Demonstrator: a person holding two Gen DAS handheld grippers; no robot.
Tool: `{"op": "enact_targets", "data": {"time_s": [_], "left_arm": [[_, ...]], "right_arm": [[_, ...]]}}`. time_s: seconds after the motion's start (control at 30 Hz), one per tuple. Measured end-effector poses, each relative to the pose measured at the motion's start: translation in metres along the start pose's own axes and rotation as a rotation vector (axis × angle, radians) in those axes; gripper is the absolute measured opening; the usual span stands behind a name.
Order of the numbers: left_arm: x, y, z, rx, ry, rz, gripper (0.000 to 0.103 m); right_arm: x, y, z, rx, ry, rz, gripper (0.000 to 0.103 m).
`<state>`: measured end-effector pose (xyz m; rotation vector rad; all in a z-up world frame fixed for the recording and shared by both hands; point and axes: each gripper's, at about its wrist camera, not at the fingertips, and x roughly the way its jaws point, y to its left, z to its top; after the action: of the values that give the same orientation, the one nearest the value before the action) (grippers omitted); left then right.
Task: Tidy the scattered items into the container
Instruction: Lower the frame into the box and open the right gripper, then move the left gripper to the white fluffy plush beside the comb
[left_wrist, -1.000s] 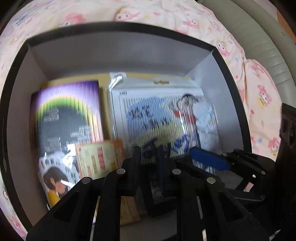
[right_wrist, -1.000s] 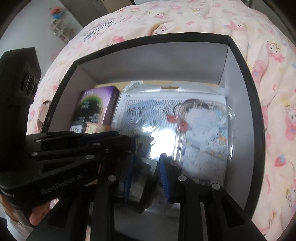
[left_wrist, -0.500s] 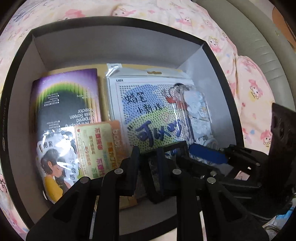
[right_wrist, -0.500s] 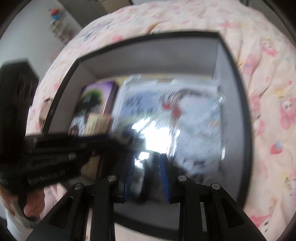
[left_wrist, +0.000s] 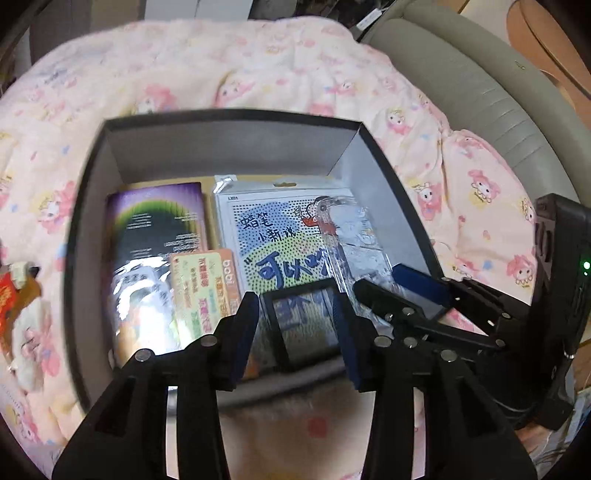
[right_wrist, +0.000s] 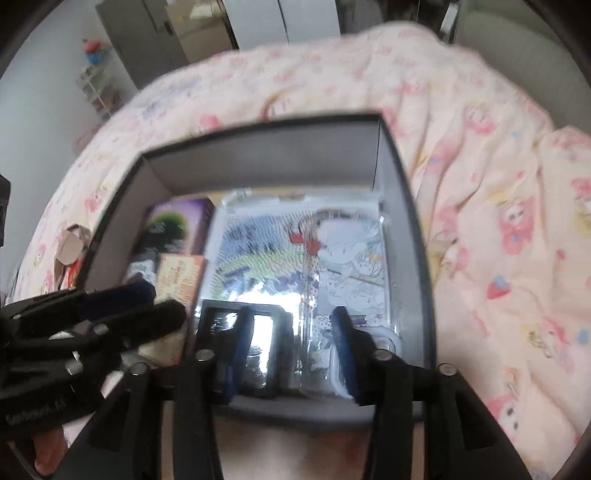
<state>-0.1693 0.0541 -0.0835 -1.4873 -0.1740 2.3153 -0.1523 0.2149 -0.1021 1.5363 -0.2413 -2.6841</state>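
A black box (left_wrist: 88, 206) with grey inner walls sits on the pink blanket. Inside lie a purple carton (left_wrist: 155, 225), an orange card (left_wrist: 201, 291), a cartoon-printed pack (left_wrist: 273, 236), a clear phone case (left_wrist: 354, 240) and a small black-framed item (left_wrist: 303, 325) by the near wall. My left gripper (left_wrist: 295, 332) hovers over that frame with its jaws opening, and its pads do not press on it. My right gripper (right_wrist: 291, 350) hangs over the same frame (right_wrist: 240, 339), its jaws also opening and holding nothing. Each gripper shows beside the other: the right gripper (left_wrist: 410, 291), the left gripper (right_wrist: 125, 306).
A red-and-orange packet (left_wrist: 14, 295) and a small white plush thing (left_wrist: 29, 332) lie on the blanket (left_wrist: 258, 66) left of the box. A beige padded headboard (left_wrist: 480, 92) curves at the right. Cabinets (right_wrist: 155, 33) stand beyond the bed.
Both grippers were shut on the black frame low in the box. Now both have lifted and pulled back with jaws parted, and the frame lies flat near the front wall.
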Motion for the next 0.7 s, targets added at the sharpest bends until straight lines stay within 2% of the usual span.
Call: {"op": "enact_targets", "data": {"time_s": [0.2,0.33,0.5,0.7], "left_arm": [[-0.036,-0.006,-0.023,0.019,-0.056,-0.019,0.043],[-0.064,-0.008,-0.038,0.038,-0.09,-0.025,0.043],[-0.086,-0.005,-0.059,0.058,-0.115,0.001,0.043],[-0.107,0.026,-0.083,0.0,-0.125,0.016,0.043]], "right_arm": [[-0.04,0.019,-0.016,0.007,-0.09,-0.034,0.042],[-0.063,0.037,-0.029,0.018,-0.133,-0.015,0.041],[-0.078,0.057,-0.046,0.017,-0.126,0.014,0.042],[-0.08,0.096,-0.059,-0.066,-0.116,0.022,0.041]]}}
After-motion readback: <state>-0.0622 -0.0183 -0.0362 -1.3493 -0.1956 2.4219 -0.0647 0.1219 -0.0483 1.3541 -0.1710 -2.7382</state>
